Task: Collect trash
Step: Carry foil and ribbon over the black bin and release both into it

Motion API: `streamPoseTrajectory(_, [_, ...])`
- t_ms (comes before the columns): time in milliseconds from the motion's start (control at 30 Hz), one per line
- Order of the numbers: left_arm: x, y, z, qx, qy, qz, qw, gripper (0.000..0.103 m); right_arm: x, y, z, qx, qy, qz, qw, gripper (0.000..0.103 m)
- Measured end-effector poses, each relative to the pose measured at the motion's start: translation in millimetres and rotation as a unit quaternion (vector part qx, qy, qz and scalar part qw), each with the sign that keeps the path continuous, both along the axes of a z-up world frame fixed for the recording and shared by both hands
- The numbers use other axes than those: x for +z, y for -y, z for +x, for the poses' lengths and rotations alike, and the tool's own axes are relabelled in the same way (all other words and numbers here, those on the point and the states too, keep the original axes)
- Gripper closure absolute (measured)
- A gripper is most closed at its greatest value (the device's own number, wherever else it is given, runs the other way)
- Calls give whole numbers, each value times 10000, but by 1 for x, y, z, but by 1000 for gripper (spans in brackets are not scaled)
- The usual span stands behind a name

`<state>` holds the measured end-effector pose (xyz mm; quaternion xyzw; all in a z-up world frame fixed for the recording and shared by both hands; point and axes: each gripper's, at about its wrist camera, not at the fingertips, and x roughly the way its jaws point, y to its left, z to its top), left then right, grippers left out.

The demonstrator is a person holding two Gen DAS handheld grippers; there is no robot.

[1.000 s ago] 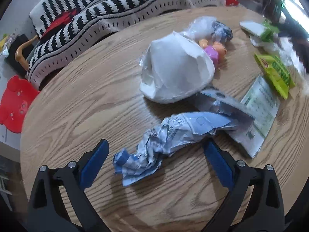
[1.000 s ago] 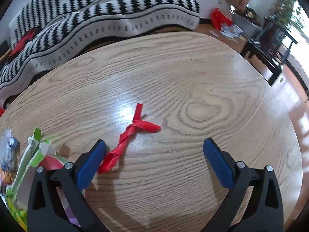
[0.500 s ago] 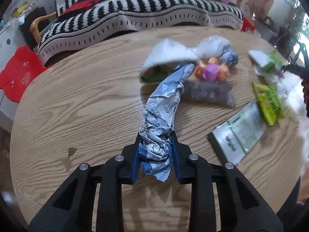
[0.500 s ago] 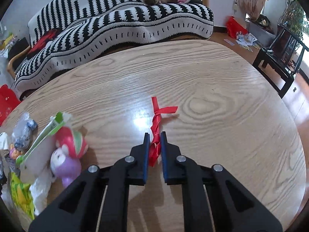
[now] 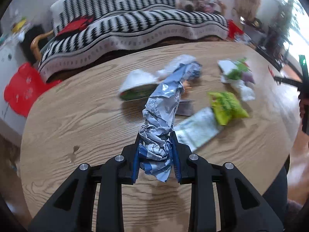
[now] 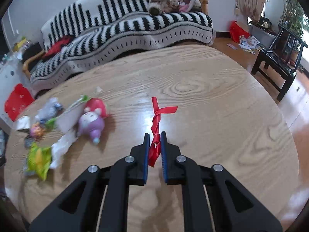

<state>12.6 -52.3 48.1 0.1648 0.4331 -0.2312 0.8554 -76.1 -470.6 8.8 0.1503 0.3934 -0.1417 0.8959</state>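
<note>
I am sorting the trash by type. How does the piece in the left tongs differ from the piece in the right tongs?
The crumpled blue-and-silver wrapper is a wide, printed foil; the red ribbon is a thin, plain, twisted strip. The wrapper fills the left tongs and holds them apart; the right tongs close almost fully on the ribbon. Both are gripped at one end and extend forward above the table.
</note>
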Motion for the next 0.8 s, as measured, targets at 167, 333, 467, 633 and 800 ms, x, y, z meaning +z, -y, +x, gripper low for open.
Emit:
streamPoseTrajectory(167, [19, 61, -25, -626, 129, -59, 9979, 76, 38, 7, -59, -39, 378, -75, 9992, 91])
streamPoseTrajectory(333, [24, 151, -75, -1594, 150, -209, 9869, 76, 62, 22, -125, -196, 506, -306, 9981, 91])
streamPoseTrajectory(467, [12, 219, -124, -2318, -93, -284, 9723, 76, 59, 39, -177, -464, 498, -231, 9974, 91])
streamPoseTrajectory(633, [-40, 280, -182, -2857, -831, -248, 9544, 76, -8, 52, -245, -970, 90, 142, 9951, 91])
streamPoseTrajectory(800, [-119, 318, -229, -3099, -1754, 182, 9343, 76, -110, 63, -299, -1423, -551, 977, 9834, 91])
